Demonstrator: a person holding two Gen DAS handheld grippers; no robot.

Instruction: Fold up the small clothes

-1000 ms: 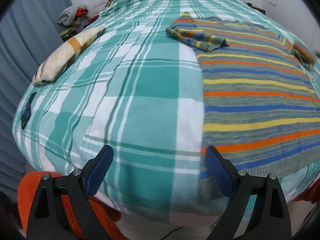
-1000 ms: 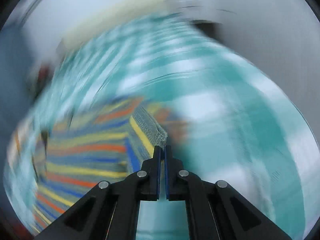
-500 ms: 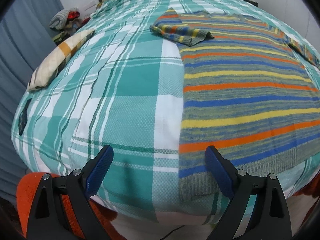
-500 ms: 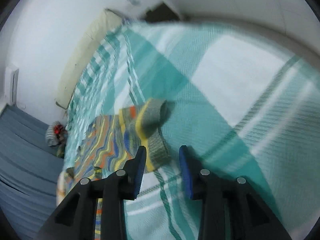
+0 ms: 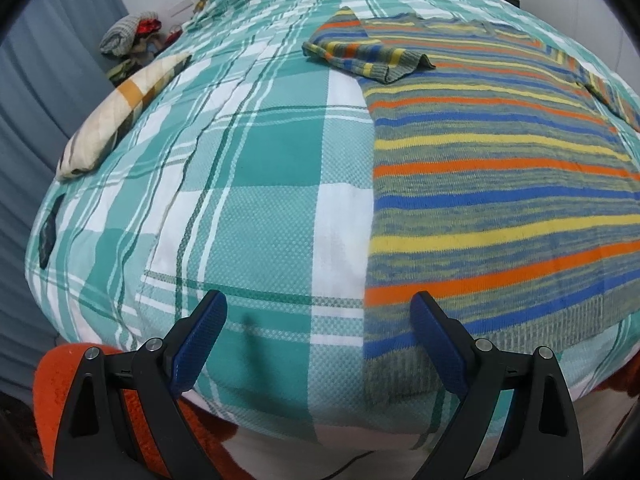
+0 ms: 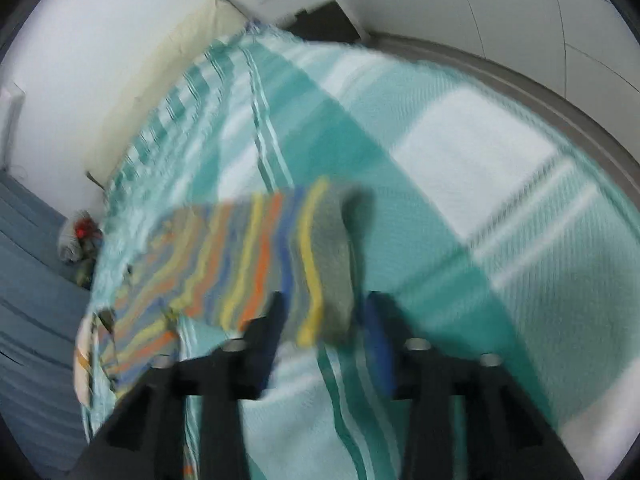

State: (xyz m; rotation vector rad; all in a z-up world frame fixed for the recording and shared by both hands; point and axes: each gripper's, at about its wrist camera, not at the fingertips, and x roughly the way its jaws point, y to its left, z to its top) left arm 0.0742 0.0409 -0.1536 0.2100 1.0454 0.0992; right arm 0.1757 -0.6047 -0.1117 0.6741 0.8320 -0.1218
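1. From my remote seat, I judge the fold barely begun. The striped sweater (image 5: 500, 184) lies flat on the bed (image 5: 260, 168), body spread toward the near edge, with one sleeve (image 5: 368, 58) turned in across the chest at the far end.
2. My right tongs (image 6: 324, 328) are opening. The cuff of the other sleeve (image 6: 320, 264) sits between the jaws in a blurred view, and the pads look clear of the knit, so I take that sleeve as just let go.
3. My left tongs (image 5: 320, 344) are released and empty, jaws spread wide, hovering over the near edge of the bed beside the sweater's hem (image 5: 500, 344).
4. Left to do, as I read it: tidy both sleeves, then bring the hem up over the body.
5. Around: a small pillow (image 5: 124, 108) lies well to the left on the bed, a heap of clothes (image 5: 132, 36) sits beyond it by the curtain (image 5: 36, 92), and an orange cloth (image 5: 60, 380) shows below the left tongs. Nothing lies on the sweater or blocks the hem.
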